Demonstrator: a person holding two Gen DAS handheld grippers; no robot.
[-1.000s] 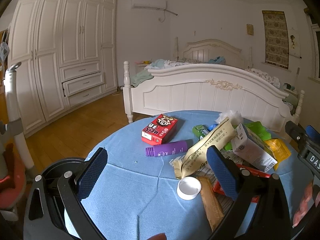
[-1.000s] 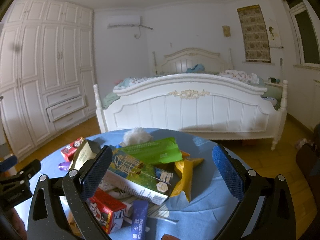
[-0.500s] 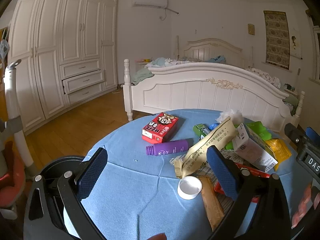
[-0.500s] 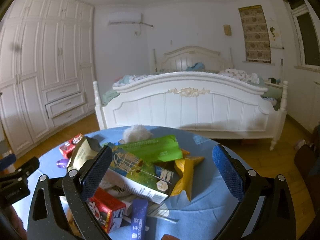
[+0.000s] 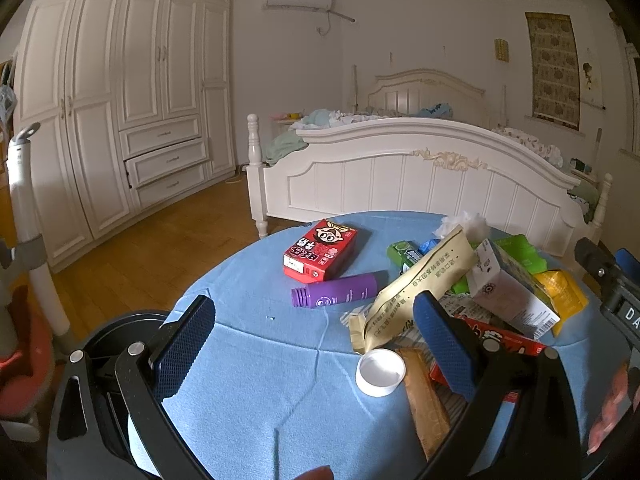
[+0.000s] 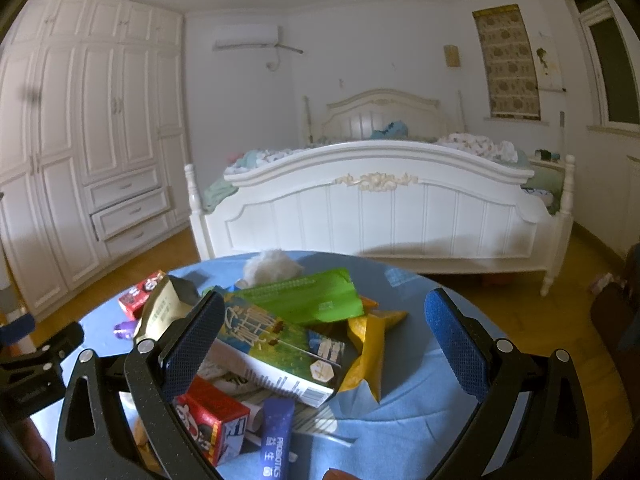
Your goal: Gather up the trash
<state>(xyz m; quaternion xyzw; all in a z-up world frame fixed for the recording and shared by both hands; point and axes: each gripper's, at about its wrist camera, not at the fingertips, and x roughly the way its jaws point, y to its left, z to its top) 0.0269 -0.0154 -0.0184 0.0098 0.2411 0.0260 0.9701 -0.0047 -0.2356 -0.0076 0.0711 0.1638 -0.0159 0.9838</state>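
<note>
Trash lies on a round table with a blue cloth (image 5: 256,360). In the left wrist view I see a red box (image 5: 320,255), a purple bottle (image 5: 335,290), a beige pouch (image 5: 416,288), a white cap (image 5: 380,372) and a milk carton (image 5: 508,288). My left gripper (image 5: 312,340) is open and empty above the cloth, in front of the bottle. In the right wrist view a green-and-blue carton (image 6: 276,352), a green wrapper (image 6: 304,300), a yellow bag (image 6: 370,344) and a small red carton (image 6: 212,424) lie piled. My right gripper (image 6: 324,344) is open and empty over the pile.
A white bed (image 5: 420,176) stands behind the table. White wardrobes (image 5: 100,100) line the left wall. A dark round bin (image 5: 108,360) sits below the table's left edge. A white tissue ball (image 6: 272,266) lies at the far side of the pile.
Both views have shifted slightly, as both grippers rose a little and eased back. Nothing on the table moved and both grippers stayed open.
</note>
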